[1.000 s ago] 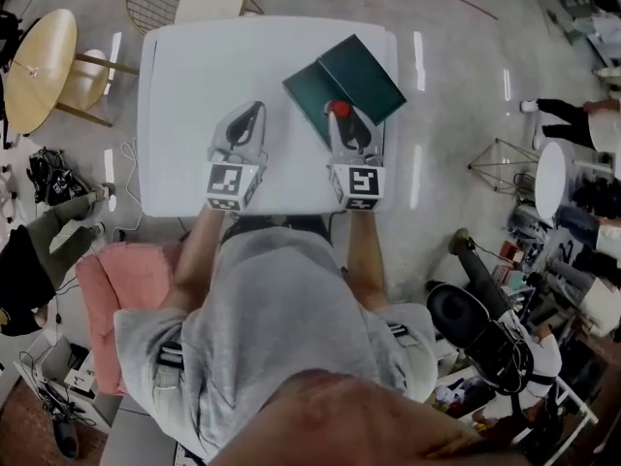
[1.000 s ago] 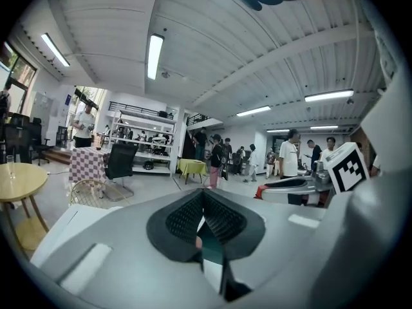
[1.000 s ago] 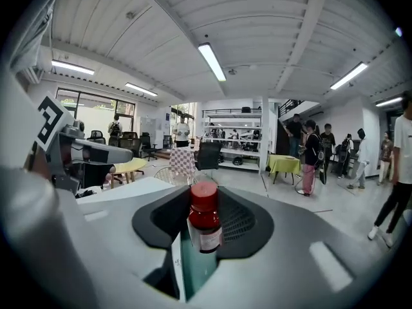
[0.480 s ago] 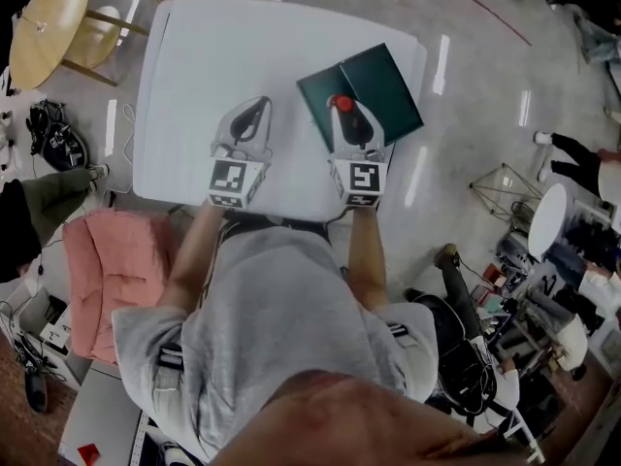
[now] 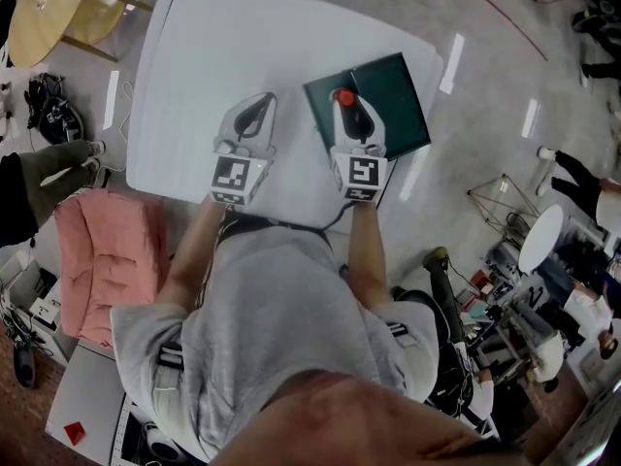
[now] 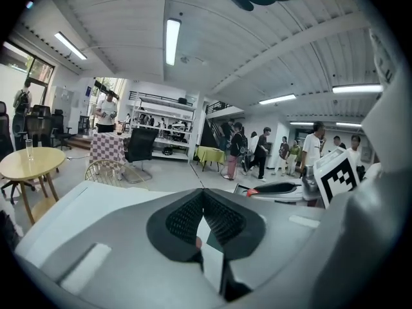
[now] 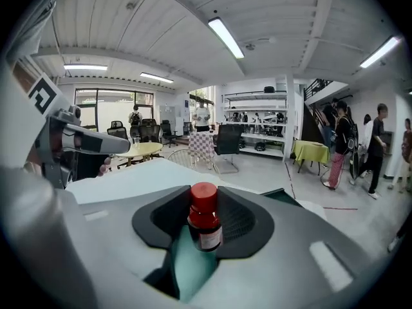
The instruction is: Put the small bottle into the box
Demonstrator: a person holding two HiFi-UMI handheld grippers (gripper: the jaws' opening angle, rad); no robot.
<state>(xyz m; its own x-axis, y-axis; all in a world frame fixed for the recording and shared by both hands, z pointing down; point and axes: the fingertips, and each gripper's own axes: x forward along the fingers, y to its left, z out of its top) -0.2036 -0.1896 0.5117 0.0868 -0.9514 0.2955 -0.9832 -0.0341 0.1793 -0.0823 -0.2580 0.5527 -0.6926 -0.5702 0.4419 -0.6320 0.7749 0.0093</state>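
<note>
A small dark bottle (image 7: 205,226) with a red cap (image 5: 343,97) stands upright between the pads of my right gripper (image 5: 347,105), which is shut on it. That gripper hangs over the open dark green box (image 5: 400,95) at the right part of the white table (image 5: 204,56). The green of the box (image 7: 190,262) shows under the bottle. My left gripper (image 5: 254,113) hovers over the table to the left of the box, its pads (image 6: 222,219) meeting at the tips with nothing between them.
A pink cushioned chair (image 5: 97,260) sits left of the person. A round wooden table (image 5: 39,13) and a wire chair (image 6: 106,171) are beyond the table's far left. People (image 7: 338,140) walk in the hall behind. Gear clutters the floor at right.
Both grippers have moved forward and down over the table. The right one has carried the bottle further over the green box.
</note>
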